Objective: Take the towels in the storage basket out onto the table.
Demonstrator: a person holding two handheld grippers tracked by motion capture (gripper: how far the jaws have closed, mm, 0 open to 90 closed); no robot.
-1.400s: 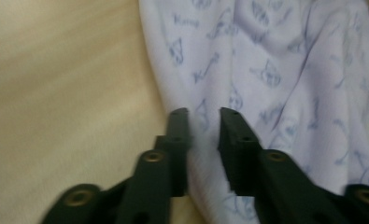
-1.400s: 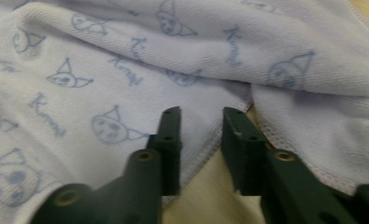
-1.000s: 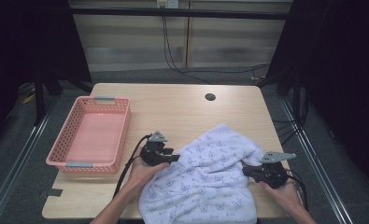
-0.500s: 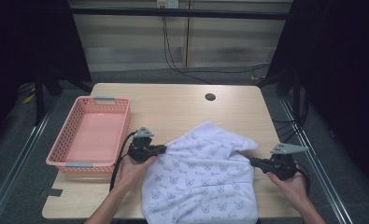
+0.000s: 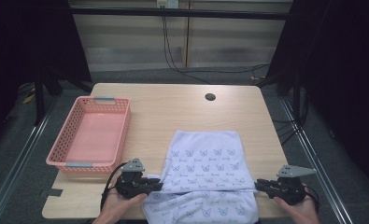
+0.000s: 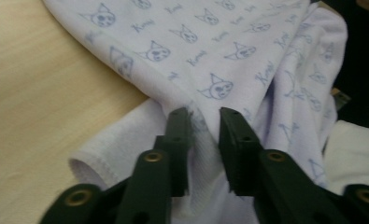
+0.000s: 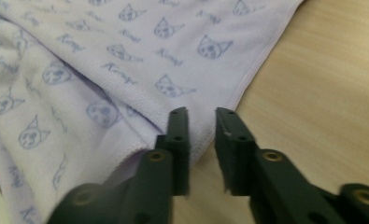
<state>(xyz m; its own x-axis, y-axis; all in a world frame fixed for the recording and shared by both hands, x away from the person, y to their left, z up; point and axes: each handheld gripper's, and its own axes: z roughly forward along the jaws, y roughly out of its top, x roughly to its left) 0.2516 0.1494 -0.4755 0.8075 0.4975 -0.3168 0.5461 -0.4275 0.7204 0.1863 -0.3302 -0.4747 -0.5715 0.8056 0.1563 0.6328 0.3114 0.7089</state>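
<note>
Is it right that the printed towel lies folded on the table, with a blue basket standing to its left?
Not quite: the basket is pink, not blue, as the high view shows. The rest holds: the printed towel lies folded on the table, and the basket stands to its left.
</note>
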